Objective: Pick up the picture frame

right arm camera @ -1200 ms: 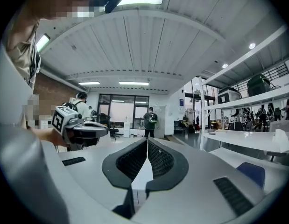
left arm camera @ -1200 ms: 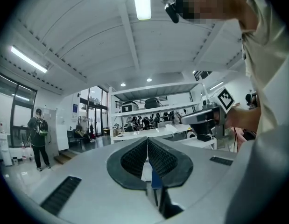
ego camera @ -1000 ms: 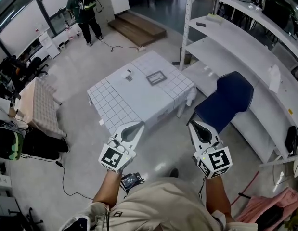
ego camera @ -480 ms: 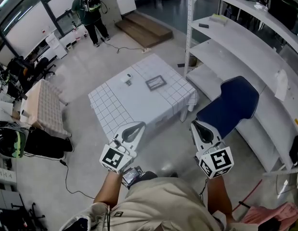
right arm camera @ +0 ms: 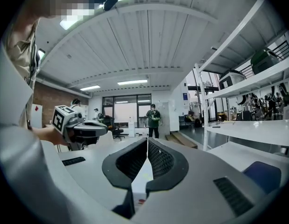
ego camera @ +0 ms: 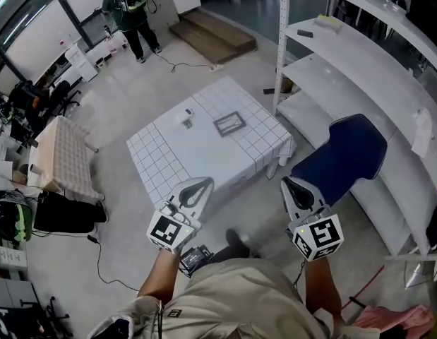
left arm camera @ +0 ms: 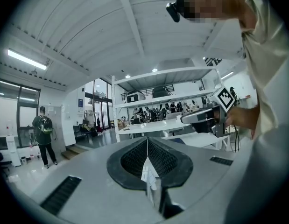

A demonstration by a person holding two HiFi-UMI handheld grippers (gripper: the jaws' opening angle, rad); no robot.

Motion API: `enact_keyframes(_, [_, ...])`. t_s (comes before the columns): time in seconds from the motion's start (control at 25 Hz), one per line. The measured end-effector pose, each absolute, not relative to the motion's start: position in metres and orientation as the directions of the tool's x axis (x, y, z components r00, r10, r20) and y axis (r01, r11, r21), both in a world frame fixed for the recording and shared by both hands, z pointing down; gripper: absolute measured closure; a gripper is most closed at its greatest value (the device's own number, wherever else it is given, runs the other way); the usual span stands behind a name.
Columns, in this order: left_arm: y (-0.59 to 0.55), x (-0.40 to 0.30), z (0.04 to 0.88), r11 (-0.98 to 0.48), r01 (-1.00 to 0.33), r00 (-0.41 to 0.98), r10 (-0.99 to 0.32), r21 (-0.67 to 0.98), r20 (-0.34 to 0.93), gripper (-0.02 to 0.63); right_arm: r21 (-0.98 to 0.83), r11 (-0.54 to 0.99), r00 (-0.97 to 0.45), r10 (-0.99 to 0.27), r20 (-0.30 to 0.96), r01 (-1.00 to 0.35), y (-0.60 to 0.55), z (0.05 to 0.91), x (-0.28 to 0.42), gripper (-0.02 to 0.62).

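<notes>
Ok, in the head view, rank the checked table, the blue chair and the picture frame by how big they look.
Largest: checked table.
Next: blue chair, clearly smaller.
Smallest: picture frame, by far.

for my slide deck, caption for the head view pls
Left gripper and right gripper, both shut, held short of the checked table bearing the picture frame.

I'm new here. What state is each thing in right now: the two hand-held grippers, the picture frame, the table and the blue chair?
left hand-held gripper: jaws shut, nothing between them.
right hand-held gripper: jaws shut, nothing between them.
picture frame: lying flat on the table, untouched.
table: covered with a checked cloth.
blue chair: standing beside the table, unoccupied.
</notes>
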State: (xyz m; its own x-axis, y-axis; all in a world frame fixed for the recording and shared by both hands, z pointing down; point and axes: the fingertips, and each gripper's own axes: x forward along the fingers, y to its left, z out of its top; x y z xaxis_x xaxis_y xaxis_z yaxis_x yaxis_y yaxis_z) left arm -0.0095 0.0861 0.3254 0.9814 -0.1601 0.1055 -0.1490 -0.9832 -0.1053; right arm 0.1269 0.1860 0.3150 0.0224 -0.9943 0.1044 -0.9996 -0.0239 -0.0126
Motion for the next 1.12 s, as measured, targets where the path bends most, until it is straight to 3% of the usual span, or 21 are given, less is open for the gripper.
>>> enact_keyframes(0.64, [-0.063, 0.051, 0.336, -0.992, -0.122, 0.991, -0.124, -0.039, 0.057, 0.589, 0.023, -0.044, 0.047, -0.986, 0.159, -0.999, 0.035, 0.32, 0.18, 0.569])
enact_keyframes(1.12, [-0.143, 0.07, 0.363, -0.957, -0.291, 0.951, -0.29, -0.004, 0.108, 0.589, -0.002, 0.098, -0.096, -0.976, 0.193, -0.995, -0.069, 0.351, 0.223, 0.568])
